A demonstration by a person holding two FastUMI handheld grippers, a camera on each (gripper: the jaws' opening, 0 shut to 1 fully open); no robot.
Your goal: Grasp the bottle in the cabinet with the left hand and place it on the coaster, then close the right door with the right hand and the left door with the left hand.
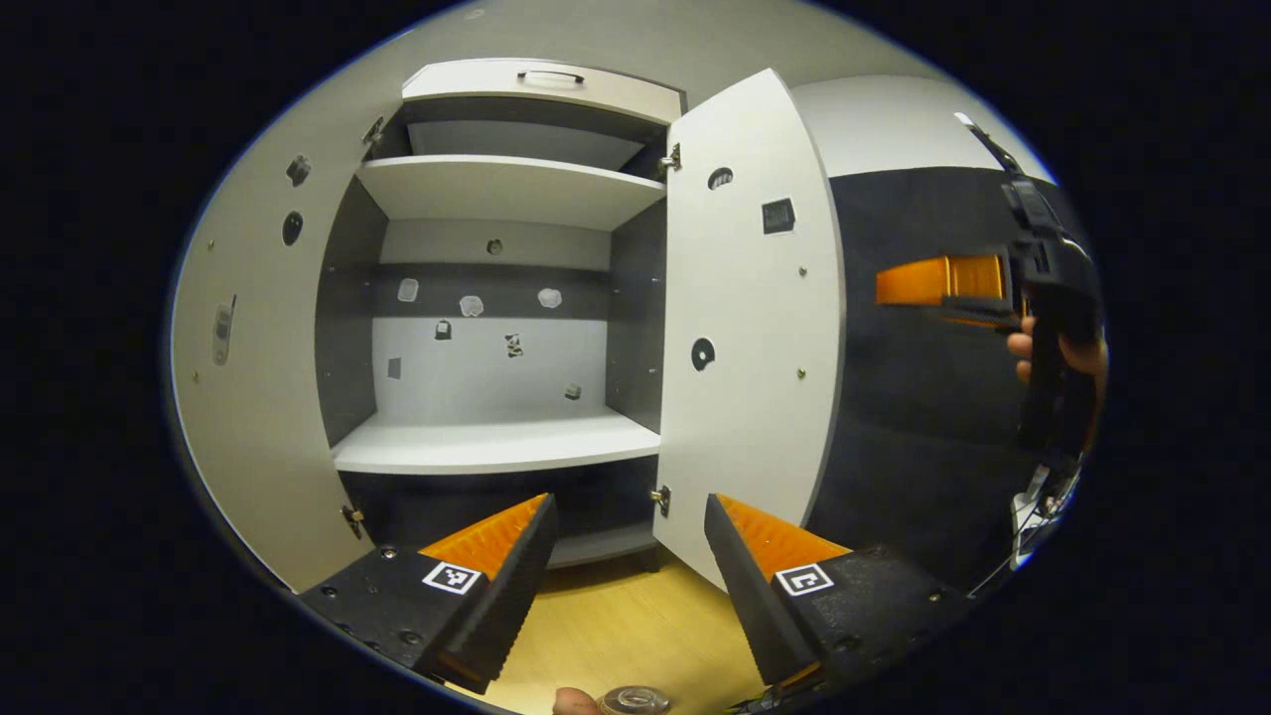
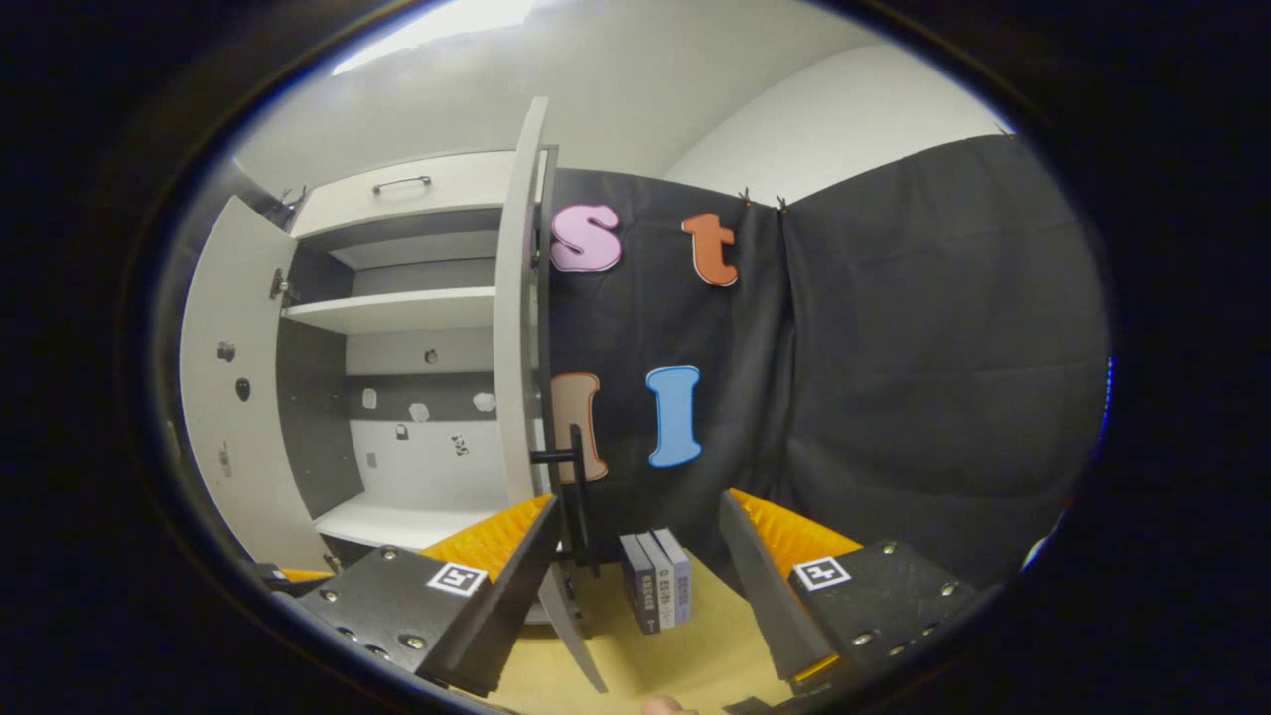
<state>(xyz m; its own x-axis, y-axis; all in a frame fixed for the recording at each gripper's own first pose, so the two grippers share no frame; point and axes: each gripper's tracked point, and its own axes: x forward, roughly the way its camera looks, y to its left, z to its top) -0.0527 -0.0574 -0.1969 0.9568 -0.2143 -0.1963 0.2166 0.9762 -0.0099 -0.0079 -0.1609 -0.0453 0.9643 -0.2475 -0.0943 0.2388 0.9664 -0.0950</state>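
The cabinet [image 1: 496,447] stands with both doors swung out and its shelves bare. My left gripper [image 1: 628,504] is open in front of the lower shelf, with nothing between its fingers. A clear round top [image 1: 635,701], possibly the bottle's, peeks in at the bottom edge on the wooden surface. The right door [image 1: 745,328] hangs just right of my left gripper; the left door [image 1: 248,377] is at the far left. My right gripper [image 1: 943,286], held by a hand [image 1: 1058,350], hovers beyond the right door. In the right gripper view, that gripper [image 2: 640,497] is open, near the right door's edge [image 2: 513,348] and black handle [image 2: 571,482].
Three upright books [image 2: 655,578] stand on the wooden surface [image 2: 695,655] behind the right door, against the black cloth wall. A drawer with a handle [image 1: 549,75] tops the cabinet. Small stickers dot the cabinet's back panel [image 1: 477,348].
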